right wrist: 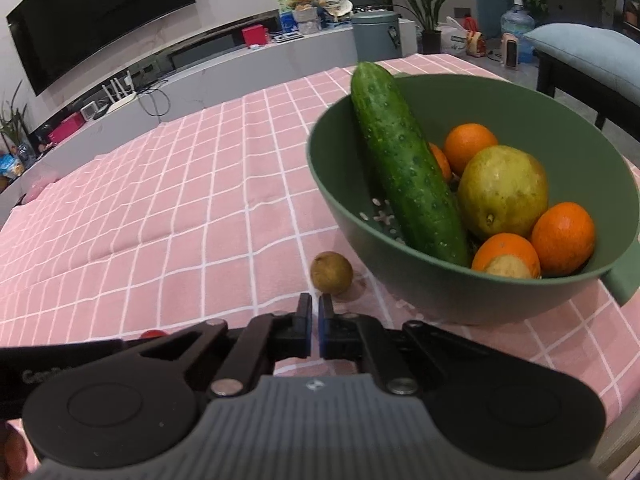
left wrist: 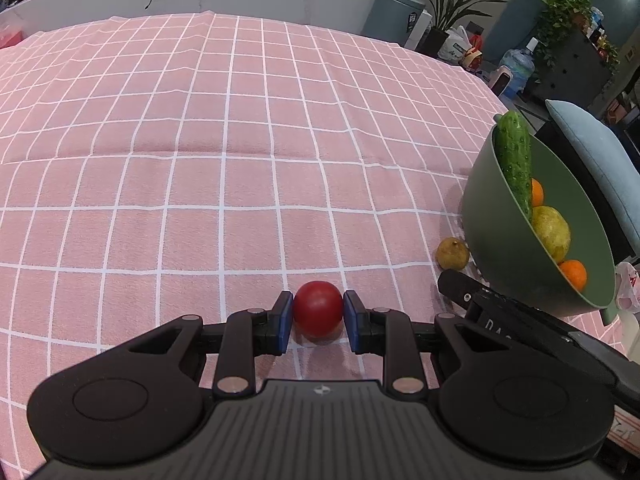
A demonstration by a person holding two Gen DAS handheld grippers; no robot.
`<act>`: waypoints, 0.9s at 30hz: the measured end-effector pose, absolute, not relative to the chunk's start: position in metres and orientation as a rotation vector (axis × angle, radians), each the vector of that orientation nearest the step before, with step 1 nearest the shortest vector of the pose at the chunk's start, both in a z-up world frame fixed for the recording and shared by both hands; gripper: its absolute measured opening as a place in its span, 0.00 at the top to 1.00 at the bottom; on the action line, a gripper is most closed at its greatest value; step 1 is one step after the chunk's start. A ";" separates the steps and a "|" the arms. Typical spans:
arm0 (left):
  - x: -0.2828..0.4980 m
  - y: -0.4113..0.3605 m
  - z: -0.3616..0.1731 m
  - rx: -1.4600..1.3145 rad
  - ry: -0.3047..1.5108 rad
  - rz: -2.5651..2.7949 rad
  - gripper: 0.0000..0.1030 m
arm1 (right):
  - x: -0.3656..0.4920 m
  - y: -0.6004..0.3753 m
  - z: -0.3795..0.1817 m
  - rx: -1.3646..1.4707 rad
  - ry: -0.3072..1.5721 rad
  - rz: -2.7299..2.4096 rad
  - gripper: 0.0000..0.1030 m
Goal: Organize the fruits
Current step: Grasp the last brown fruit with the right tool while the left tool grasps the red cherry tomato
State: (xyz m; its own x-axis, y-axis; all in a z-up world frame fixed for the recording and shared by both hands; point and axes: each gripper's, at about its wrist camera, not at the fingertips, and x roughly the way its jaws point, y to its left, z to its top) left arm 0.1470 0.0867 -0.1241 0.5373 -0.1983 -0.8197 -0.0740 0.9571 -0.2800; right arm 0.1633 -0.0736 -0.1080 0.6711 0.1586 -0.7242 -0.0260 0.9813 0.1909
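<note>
Fruits sit mostly in one green bowl (right wrist: 472, 280), a colander-style dish with small holes in its floor and a handle tab on its near right side, standing on the pink checked cloth (left wrist: 200, 160) that covers the counter. Largest among its contents is one long, bumpy dark-green cucumber (right wrist: 404, 164), leaning with its tip over the far rim. Next comes one big yellow-green pear (right wrist: 502, 192), smooth and speckled. Four oranges (right wrist: 562, 236) lie around it, bright and glossy; the nearest one shows a pale rough patch. One small brownish-yellow fruit (right wrist: 331, 273) rests on the cloth just beside the bowl's near left wall. One round, glossy red tomato (left wrist: 318, 309) lies on the cloth further left.

The left gripper (left wrist: 318, 320) has its jaws narrow, blue pads pressed against both sides of the tomato. The right gripper (right wrist: 316, 326) has its jaws closed together with nothing between them, just short of the small brownish fruit.
</note>
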 end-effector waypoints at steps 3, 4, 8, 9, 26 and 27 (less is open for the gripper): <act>0.145 0.086 -0.123 -0.297 1.000 -0.076 0.71 | 0.159 -0.074 -0.106 0.167 0.828 0.110 1.00; 0.144 0.086 -0.123 -0.298 0.998 -0.076 0.71 | 0.158 -0.075 -0.106 0.166 0.828 0.110 1.00; 0.143 0.087 -0.121 -0.300 0.991 -0.074 0.71 | 0.153 -0.077 -0.106 0.176 0.813 0.088 0.85; 0.142 0.087 -0.120 -0.299 0.990 -0.071 0.71 | 0.153 -0.078 -0.106 0.182 0.807 0.082 0.75; 0.141 0.095 -0.119 -0.323 0.989 -0.056 0.71 | 0.170 -0.064 -0.115 0.292 0.762 -0.075 0.71; 0.141 0.095 -0.119 -0.323 0.990 -0.056 0.71 | 0.172 -0.064 -0.117 0.296 0.766 -0.085 0.73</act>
State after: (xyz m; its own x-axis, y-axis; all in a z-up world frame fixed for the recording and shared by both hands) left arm 0.1408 0.0953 -0.1194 0.5512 -0.1925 -0.8119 -0.0992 0.9510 -0.2928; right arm 0.1717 -0.0642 -0.1169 0.7192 0.0316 -0.6941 0.1824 0.9553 0.2326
